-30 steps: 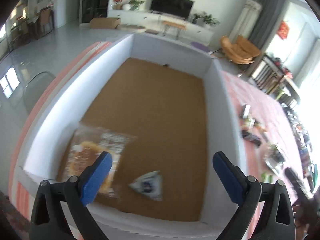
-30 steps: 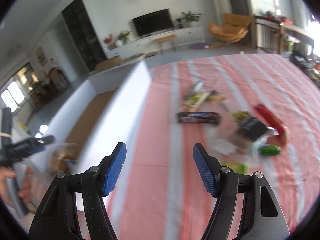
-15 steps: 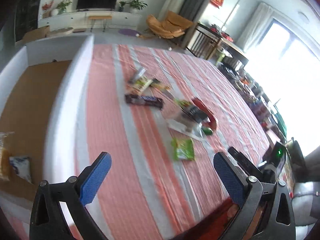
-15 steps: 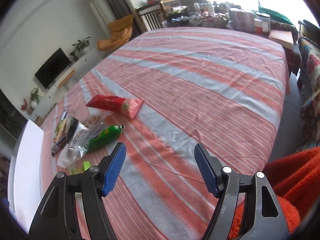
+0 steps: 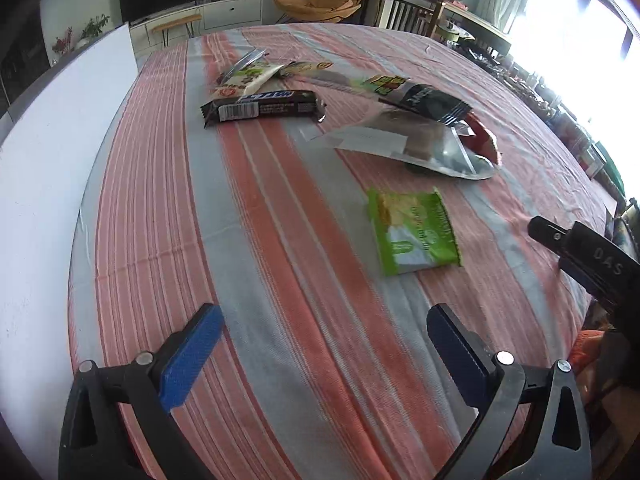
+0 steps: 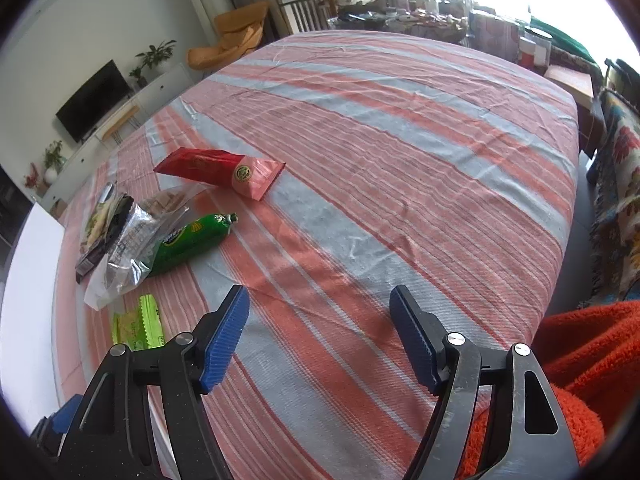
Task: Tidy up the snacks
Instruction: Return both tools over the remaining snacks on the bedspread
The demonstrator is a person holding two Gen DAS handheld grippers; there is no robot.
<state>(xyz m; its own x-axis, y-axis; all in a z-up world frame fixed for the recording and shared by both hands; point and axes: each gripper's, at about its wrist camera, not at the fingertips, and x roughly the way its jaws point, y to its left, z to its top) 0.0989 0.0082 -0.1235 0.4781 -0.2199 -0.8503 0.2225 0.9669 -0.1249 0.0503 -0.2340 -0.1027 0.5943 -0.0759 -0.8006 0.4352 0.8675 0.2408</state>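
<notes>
Both wrist views swing off the white box (image 5: 48,184) onto the striped tablecloth (image 5: 280,280). Left gripper (image 5: 320,344) gapes wide, empty. Right gripper (image 6: 320,332) jaws have just been opening, nothing between them. Green snack packet (image 5: 412,232) lies centre-right, chocolate bar (image 5: 260,110) upper centre, red packet (image 6: 220,170) and green tube (image 6: 192,238) left of centre.

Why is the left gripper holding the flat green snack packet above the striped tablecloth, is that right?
Not quite. The left gripper is open and holds nothing. The flat green snack packet lies on the red-and-grey striped tablecloth, ahead of the blue fingers, as the left wrist view shows.
</notes>
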